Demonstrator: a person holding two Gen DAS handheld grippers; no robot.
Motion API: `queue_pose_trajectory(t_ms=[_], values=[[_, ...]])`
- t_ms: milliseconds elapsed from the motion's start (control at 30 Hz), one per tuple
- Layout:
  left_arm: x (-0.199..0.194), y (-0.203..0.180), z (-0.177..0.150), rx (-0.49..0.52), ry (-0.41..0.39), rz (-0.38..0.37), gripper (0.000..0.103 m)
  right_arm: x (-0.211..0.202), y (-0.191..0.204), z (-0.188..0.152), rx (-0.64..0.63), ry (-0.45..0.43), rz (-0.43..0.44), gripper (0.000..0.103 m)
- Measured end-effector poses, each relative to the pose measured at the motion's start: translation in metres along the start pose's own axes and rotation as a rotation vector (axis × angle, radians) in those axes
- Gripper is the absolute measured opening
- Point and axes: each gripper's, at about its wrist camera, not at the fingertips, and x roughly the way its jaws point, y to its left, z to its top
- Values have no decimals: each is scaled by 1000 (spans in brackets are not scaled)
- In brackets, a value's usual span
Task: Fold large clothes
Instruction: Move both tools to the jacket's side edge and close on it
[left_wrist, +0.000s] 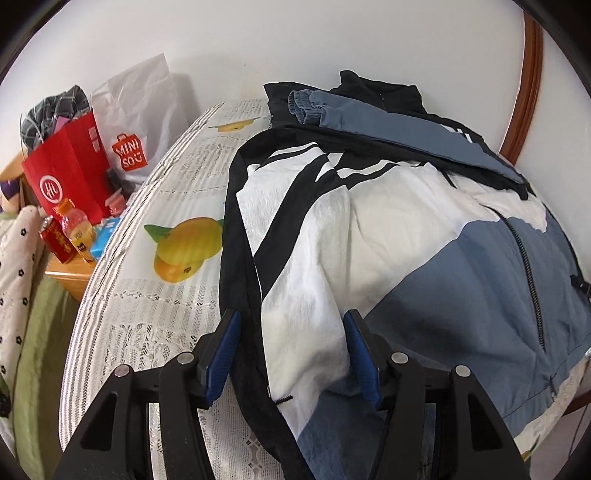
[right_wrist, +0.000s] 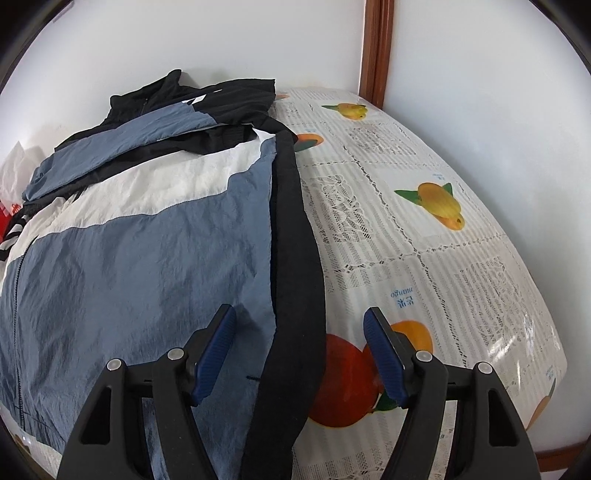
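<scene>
Blue, white and black jacket (left_wrist: 424, 258) lies zipped on the bench (right_wrist: 424, 240), sleeves folded across its top. My left gripper (left_wrist: 291, 354) and right gripper (right_wrist: 299, 354) both gape over its side edges, apparently not pinching.

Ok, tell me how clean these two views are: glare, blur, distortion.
Left wrist: fisheye bends the table edge, corners vignetted, jacket hem slightly soft. Right wrist: glare on the plastic tablecloth at right, same bending, jacket sharp.

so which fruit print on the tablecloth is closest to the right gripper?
The red-and-orange fruit print at the near table edge, right beside the right gripper. The yellow mango prints lie farther back toward the wall.
</scene>
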Motion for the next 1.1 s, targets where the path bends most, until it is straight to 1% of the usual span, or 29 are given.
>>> queue_pose_trajectory(t_ms=[100,233,433,500,600,667,733,833,900,1033,1100], values=[[1,-1,0,-5,-7,17,54,1,-2,0,-13,-2,20,70],[1,0,1,-7,2,22,54,0,-1,-2,-16,-16,14,69],[0,2,2,-23,19,23,48,1,-1,-2,-4,-17,10,70],[0,2,2,-18,21,18,44,0,-1,-3,-10,-24,10,70],[-1,2,3,0,32,-2,34,0,-1,-4,-7,-33,13,70],[-2,6,3,-5,37,-20,28,0,-2,-4,2,-33,14,70],[-3,12,3,-17,47,-41,26,0,-2,-4,-4,-33,14,70],[-4,20,1,-37,56,-83,26,0,-2,-3,-6,-31,15,70],[-4,18,1,-28,56,-85,26,0,-2,-3,-1,-26,16,70],[-2,13,6,-8,77,-91,30,2,-3,3,16,2,17,70],[-2,12,5,-6,74,-96,32,2,-3,5,22,15,23,71]])
